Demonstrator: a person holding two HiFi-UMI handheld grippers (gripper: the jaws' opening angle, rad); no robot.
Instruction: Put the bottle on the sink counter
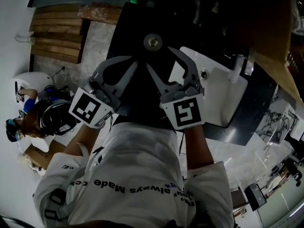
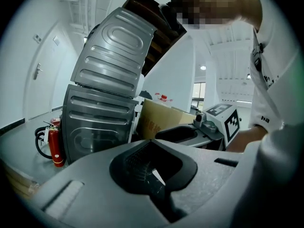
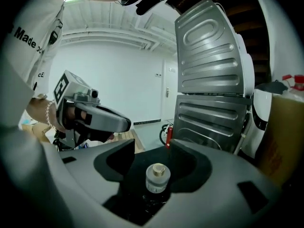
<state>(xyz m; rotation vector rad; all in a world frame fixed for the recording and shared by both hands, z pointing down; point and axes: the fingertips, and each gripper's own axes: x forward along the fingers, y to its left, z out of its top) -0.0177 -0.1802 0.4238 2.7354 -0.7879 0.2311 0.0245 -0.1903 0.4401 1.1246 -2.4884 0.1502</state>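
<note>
- the bottle [image 3: 156, 177], small and clear with a gold cap, stands upright on the black counter [image 1: 135, 30]; from the head view it lies to the left of the white sink basin [image 1: 223, 96], apart from it.
- the right gripper [image 3: 153, 146] has its jaws apart, and the bottle shows in the gap between them with dark counter visible on both sides, so neither jaw presses on it. the head view puts the bottle about at the jaw tips or just past them.
- the left gripper [image 2: 151, 144] is just beside the right one, over the counter's near edge, with its jaw tips brought together and nothing held.
- the person's white printed shirt [image 1: 137, 179] fills the lower part of the head view.
- ribbed grey metal panels [image 2: 107, 84] stand behind the counter, a red fire extinguisher [image 2: 56, 148] at their foot and a cardboard box [image 2: 159, 120] next to them.
- wooden planks [image 1: 57, 37] lie on the floor to the far left.
</note>
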